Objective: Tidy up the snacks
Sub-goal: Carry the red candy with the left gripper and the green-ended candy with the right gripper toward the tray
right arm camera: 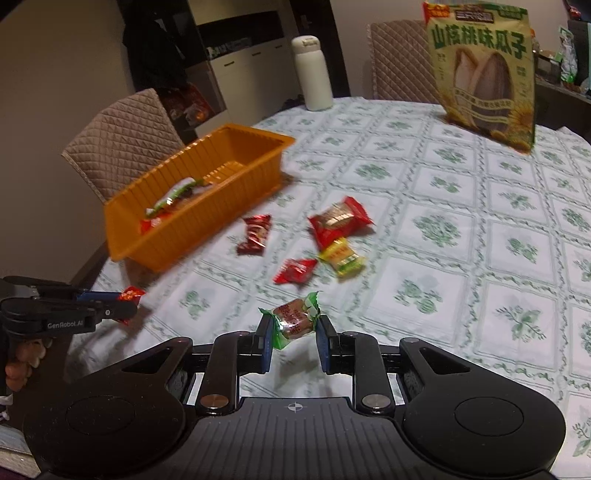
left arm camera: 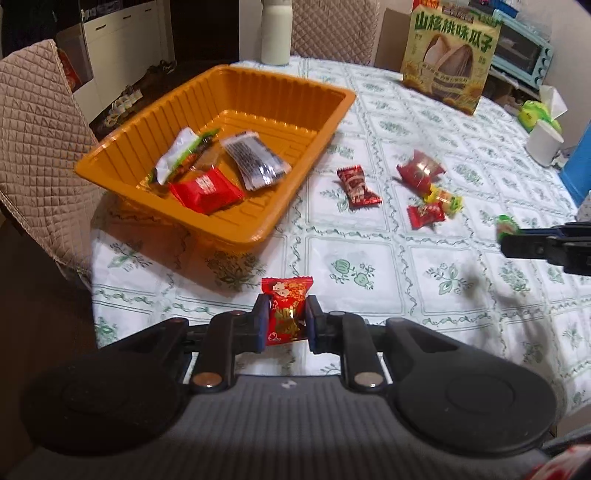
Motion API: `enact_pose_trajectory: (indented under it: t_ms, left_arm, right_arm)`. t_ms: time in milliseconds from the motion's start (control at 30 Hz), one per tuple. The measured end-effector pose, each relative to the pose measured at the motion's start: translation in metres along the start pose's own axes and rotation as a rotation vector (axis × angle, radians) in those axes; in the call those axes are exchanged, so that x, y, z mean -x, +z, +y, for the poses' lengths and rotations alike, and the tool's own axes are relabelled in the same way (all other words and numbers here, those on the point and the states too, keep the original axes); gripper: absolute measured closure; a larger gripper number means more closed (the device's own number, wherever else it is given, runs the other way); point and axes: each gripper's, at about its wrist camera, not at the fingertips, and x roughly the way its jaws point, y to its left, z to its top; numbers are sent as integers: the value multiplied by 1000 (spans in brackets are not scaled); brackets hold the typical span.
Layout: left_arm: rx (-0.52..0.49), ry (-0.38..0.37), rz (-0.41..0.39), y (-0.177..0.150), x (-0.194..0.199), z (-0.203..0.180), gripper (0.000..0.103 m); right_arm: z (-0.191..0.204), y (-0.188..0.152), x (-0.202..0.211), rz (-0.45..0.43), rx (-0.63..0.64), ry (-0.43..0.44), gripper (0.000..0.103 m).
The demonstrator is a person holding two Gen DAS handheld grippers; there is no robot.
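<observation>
An orange tray [left arm camera: 325,122] [right arm camera: 258,166] holds several wrapped snacks, among them a red packet [left arm camera: 205,190] and a grey packet [left arm camera: 255,162]. My left gripper [left arm camera: 286,317] is shut on a red and gold candy [left arm camera: 284,310], held above the table in front of the tray; it also shows in the right wrist view [right arm camera: 127,301]. My right gripper [right arm camera: 293,332] is shut on a green-wrapped candy [right arm camera: 295,319], also seen in the left wrist view [left arm camera: 506,227]. Loose on the tablecloth lie a dark red candy [left arm camera: 356,184] [right arm camera: 255,234], a red packet [left arm camera: 421,168] [right arm camera: 338,221], a yellow candy [left arm camera: 445,197] [right arm camera: 343,258] and a small red candy [left arm camera: 424,216] [right arm camera: 295,271].
A large sunflower-seed bag [left arm camera: 450,55] [right arm camera: 484,74] stands at the table's far side. A white bottle [left arm camera: 275,31] [right arm camera: 312,74] stands behind the tray. Quilted chairs [left arm camera: 40,136] [right arm camera: 125,140] sit at the table's left edge. A white cup [left arm camera: 543,142] is at the right.
</observation>
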Motion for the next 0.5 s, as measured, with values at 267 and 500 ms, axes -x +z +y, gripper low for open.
enact_pose_trajectory:
  t_ms: [267, 500]
  left_arm:
    - [-20, -21, -61, 17, 35, 31, 85]
    - [-61, -44, -101, 47, 45, 66, 85]
  right_arm:
    - [38, 16, -3, -22, 7, 63, 78]
    - [75, 40, -14, -50, -32, 89, 78]
